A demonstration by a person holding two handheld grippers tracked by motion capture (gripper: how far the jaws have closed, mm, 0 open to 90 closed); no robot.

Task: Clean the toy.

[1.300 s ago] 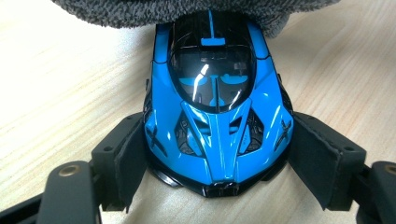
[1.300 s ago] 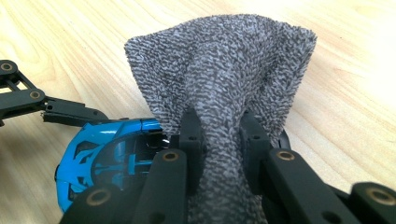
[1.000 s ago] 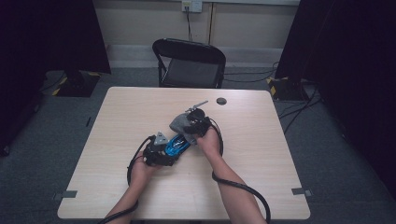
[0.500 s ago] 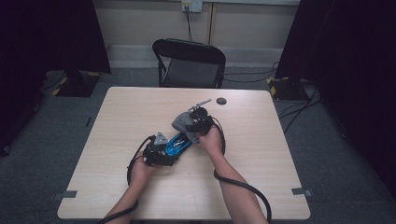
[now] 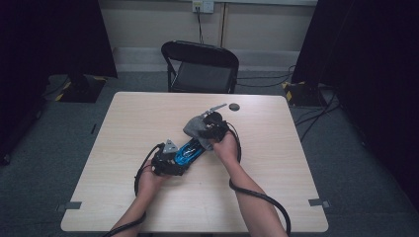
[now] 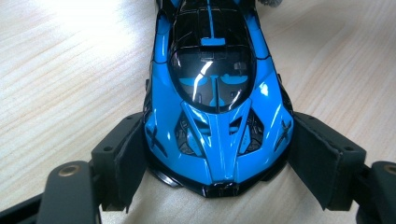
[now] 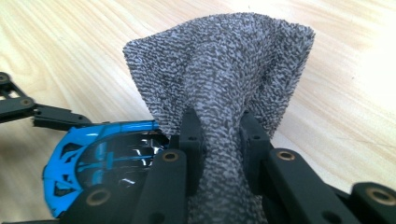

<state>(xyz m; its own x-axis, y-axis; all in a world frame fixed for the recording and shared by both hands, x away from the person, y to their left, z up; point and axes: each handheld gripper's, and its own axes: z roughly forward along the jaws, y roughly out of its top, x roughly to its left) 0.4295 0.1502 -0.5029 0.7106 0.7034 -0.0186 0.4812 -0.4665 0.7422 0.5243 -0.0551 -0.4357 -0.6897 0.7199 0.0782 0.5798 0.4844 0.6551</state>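
Blue toy car (image 6: 217, 100) is gripped at one end by the left gripper (image 6: 217, 163). Its two black pads are pressed against the sides of the car, one on each side, so the jaws are held wide apart with the car squeezed between them. In the left gripper view, the car is seen stretching straight away from the jaws, with its dark glass roof just past them. The car is resting on the pale wooden table (image 6: 60, 70).

A grey cloth (image 7: 224, 79) is pinched by the right gripper (image 7: 219, 144). Its jaws are almost fully closed, with a bunched fold of the cloth caught tight between them. Past the jaws, the cloth is spread out wide like a fan. Just beside those jaws, on the left in the right gripper view, the other end of the blue car (image 7: 100, 161) is seen, and the cloth is touching it there.

In the high view, the car (image 5: 188, 151) is seen lying between the two grippers near the middle of the table (image 5: 123, 118). The left gripper (image 5: 168, 160) is at the near end of the car, and the right gripper (image 5: 210, 129) with the cloth (image 5: 195, 126) is at the far end. Each gripper is held by a hand.
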